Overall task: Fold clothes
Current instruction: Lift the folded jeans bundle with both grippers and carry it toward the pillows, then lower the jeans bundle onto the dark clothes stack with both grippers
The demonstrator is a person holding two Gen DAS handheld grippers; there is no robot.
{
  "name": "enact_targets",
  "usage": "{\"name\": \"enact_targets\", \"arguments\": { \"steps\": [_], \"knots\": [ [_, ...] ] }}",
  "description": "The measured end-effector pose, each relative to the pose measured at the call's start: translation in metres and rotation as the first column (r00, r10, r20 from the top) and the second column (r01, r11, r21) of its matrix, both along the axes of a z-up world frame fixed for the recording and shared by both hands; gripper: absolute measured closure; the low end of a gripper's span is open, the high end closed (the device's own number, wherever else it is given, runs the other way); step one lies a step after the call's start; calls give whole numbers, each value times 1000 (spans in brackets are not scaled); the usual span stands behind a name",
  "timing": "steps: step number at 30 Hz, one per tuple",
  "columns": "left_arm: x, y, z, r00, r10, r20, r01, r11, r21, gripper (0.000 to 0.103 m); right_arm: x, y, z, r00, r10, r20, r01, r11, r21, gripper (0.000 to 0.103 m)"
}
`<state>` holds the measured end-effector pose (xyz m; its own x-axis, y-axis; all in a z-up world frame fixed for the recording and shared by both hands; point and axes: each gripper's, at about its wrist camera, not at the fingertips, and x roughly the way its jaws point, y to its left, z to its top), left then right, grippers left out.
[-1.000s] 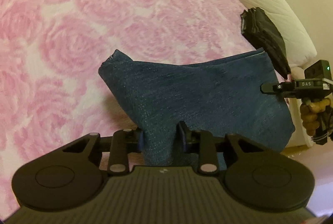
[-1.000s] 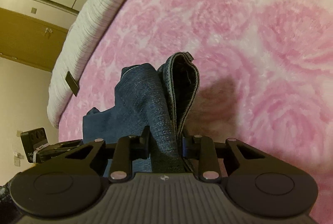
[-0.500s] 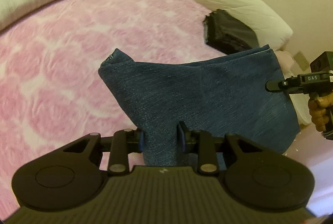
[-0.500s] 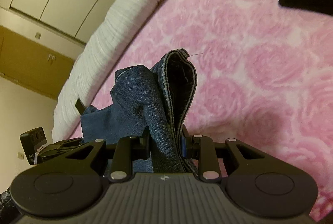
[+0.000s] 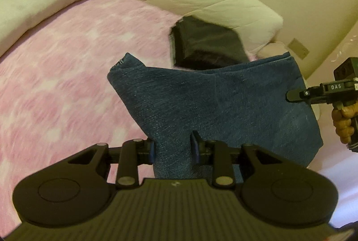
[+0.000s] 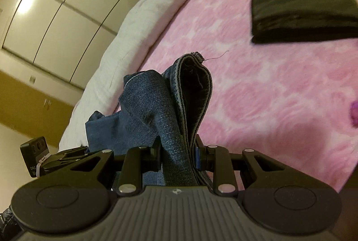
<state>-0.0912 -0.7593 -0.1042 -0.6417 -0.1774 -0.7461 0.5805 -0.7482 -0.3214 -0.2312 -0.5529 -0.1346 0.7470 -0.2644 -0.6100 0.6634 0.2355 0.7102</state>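
Left gripper (image 5: 172, 148), right gripper (image 6: 179, 154) — both angled downward, clamped on denim garment (image 5: 223, 106) above pink bedspread (image 5: 56, 84).

Jeans (image 5: 223, 106): blue denim, folded, hanging above pink bedspread, bunched at both ends. Black garment (image 6: 302, 1): folded flat, lying on bedspread near pillows.

My left gripper (image 5: 172, 149) fingers (image 5: 152, 150) are clamped on the denim (image 5: 223, 106), angled down. Right gripper (image 6: 179, 153) is likewise clamped on it, pointing down. My right hand (image 5: 343, 122) wraps its grip, probably fully; frame edge cuts it.
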Motion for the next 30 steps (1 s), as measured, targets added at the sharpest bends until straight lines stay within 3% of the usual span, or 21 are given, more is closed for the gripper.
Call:
{"name": "enact_targets", "arguments": {
  "steps": [7, 14, 18, 21, 25, 28, 30],
  "knots": [
    [-156, -54, 24, 994, -113, -6, 113, 993, -41, 78, -88, -87, 19, 992, -116, 41, 117, 993, -14, 77],
    [-332, -118, 33, 982, -182, 45, 184, 982, -47, 79, -177, -233, 10, 974, -204, 101, 203, 979, 22, 77],
    [-411, -149, 26, 972, -219, 87, 223, 974, -41, 79, -217, -310, -4, 965, -239, 109, 233, 970, 65, 77],
    [-457, -177, 3, 967, -227, 114, 229, 973, -7, 78, -237, -355, -24, 957, -265, 120, 255, 962, 96, 77],
    [-494, -205, -66, 963, -206, 175, 197, 978, 64, 74, -250, -402, -67, 954, -285, 96, 272, 954, 127, 77],
    [-502, -218, -121, 978, -119, 173, 105, 991, 88, 66, -248, -426, -125, 953, -303, 14, 297, 940, 168, 73],
    [-497, -229, -137, 991, -55, 123, 39, 990, 135, 60, -249, -435, -161, 943, -332, -13, 329, 929, 169, 66]
  ]
}}
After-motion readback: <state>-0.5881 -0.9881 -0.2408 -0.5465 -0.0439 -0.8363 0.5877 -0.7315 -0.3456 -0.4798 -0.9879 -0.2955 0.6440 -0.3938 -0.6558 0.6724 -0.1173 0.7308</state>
